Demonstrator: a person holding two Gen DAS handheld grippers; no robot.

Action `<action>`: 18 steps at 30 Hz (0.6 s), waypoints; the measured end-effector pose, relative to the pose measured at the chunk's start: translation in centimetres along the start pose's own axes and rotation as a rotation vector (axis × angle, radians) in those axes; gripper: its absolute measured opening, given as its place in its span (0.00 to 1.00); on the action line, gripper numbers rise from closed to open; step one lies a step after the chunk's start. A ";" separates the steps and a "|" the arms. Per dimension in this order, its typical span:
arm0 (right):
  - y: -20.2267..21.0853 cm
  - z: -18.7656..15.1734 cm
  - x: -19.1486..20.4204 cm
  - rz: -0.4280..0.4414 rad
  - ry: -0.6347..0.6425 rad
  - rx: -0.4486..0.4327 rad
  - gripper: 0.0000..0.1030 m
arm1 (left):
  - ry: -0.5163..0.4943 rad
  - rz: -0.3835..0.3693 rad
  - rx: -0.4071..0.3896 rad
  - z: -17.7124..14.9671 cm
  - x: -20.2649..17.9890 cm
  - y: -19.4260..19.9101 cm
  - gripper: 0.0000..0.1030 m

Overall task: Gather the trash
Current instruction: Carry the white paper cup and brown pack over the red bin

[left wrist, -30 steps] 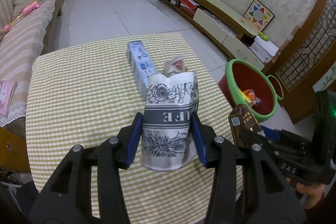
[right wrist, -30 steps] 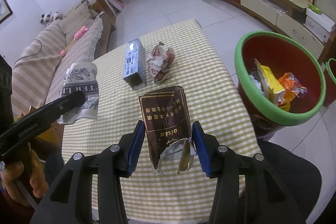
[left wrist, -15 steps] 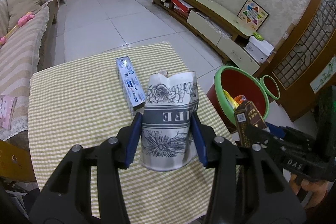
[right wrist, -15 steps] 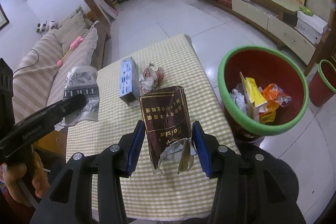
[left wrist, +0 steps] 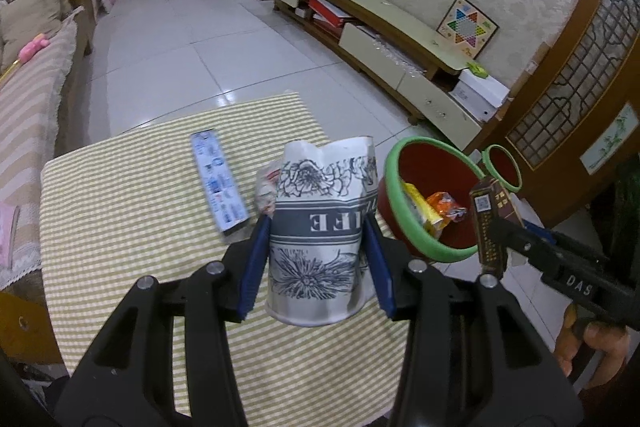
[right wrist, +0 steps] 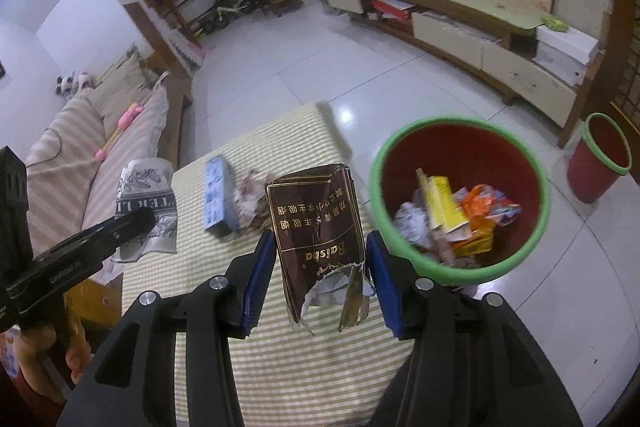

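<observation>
- Right wrist view: right gripper clenches the torn brown packet, red bin just right (nearer hand).
- Left gripper grasps the crumpled paper cup upright; bin farther right.

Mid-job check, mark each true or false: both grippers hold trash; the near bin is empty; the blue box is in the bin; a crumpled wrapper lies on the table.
1. Left gripper holds the paper cup, right gripper the brown packet: true.
2. Near bin is empty: false, it holds wrappers.
3. Blue box is in the bin: false, it lies on the table.
4. Crumpled wrapper lies on the table: true.
</observation>
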State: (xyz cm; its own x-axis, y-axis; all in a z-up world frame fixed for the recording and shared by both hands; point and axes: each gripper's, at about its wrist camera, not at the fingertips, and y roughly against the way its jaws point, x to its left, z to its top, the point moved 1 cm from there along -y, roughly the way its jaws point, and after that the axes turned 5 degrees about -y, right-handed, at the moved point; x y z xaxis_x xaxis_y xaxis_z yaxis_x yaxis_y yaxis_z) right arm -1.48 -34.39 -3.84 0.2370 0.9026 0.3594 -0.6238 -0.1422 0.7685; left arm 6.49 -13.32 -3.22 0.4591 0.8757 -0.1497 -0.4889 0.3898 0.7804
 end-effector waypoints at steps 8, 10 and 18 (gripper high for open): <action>1.6 2.3 -4.4 -0.080 -0.052 -0.058 0.45 | -0.042 -0.066 0.014 1.9 -3.0 -2.4 0.43; 1.9 2.8 -5.7 -0.097 -0.077 -0.070 0.45 | -0.043 -0.092 0.025 2.4 -3.9 -3.3 0.43; 2.4 3.4 -10.0 -0.136 -0.152 -0.086 0.45 | -0.096 -0.129 0.031 3.7 -7.3 -5.1 0.43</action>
State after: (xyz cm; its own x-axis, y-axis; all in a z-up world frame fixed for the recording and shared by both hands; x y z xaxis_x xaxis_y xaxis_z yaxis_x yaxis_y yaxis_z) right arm -2.76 -45.11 -3.80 0.4288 0.8386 0.3360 -0.6379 0.0176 0.7699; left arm 8.43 -22.77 -3.86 0.5860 0.7872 -0.1921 -0.3989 0.4866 0.7772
